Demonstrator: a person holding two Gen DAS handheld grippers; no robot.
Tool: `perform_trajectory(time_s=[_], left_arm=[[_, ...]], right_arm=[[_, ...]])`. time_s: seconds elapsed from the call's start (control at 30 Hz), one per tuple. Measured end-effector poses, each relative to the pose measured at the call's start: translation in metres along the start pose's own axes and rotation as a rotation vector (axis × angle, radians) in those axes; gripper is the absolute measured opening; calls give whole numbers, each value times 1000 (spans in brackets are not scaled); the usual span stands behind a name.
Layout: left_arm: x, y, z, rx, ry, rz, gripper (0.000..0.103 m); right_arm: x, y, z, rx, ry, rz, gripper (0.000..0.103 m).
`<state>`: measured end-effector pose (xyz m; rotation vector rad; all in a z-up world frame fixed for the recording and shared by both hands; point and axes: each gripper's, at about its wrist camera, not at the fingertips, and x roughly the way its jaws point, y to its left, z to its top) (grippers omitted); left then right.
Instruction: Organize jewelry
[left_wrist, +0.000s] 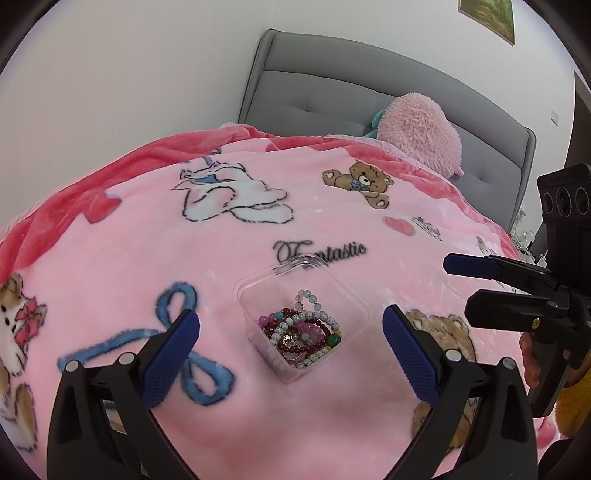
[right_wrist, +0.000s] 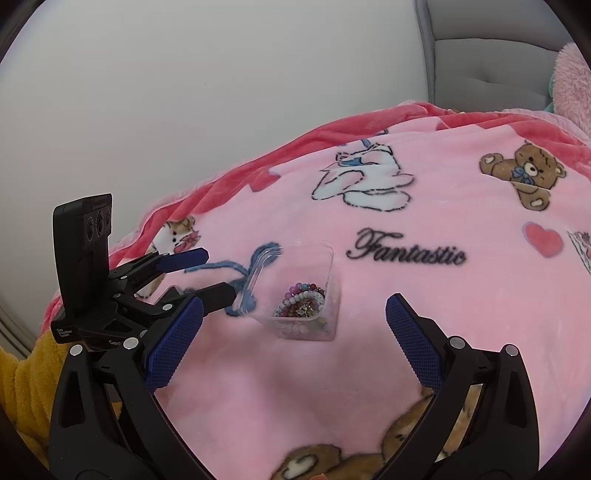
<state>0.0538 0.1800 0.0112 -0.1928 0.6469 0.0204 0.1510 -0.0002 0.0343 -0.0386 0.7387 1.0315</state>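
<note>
A clear plastic box (left_wrist: 255, 286) sits on the pink blanket and holds a heap of bead bracelets (left_wrist: 303, 332) in white, purple, dark red and green. It also shows in the right wrist view (right_wrist: 328, 258), with the bracelets (right_wrist: 303, 301) inside. My left gripper (left_wrist: 291, 347) is open and empty, its blue pads on either side of the box, nearer the camera. My right gripper (right_wrist: 295, 332) is open and empty, just short of the box. The right gripper (left_wrist: 461, 291) shows at the right in the left wrist view, the left gripper (right_wrist: 218, 273) at the left in the right wrist view.
A pink blanket (left_wrist: 110, 266) with bears, bows and the word "Fantastic" covers the bed. A fluffy pink plush (left_wrist: 417, 129) leans on the grey padded headboard (left_wrist: 332, 92) at the back. A white wall (right_wrist: 184, 92) lies to the left.
</note>
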Motion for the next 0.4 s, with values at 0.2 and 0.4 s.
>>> perform_trajectory(time_s=[0.2,0.4], left_arm=[[1,0,0,-2,5,0,98],[2,-1,-1,0,18,1,98]], right_arm=[[0,2,0,-3,4,0,95],[-1,3,1,-1,2,4,95]])
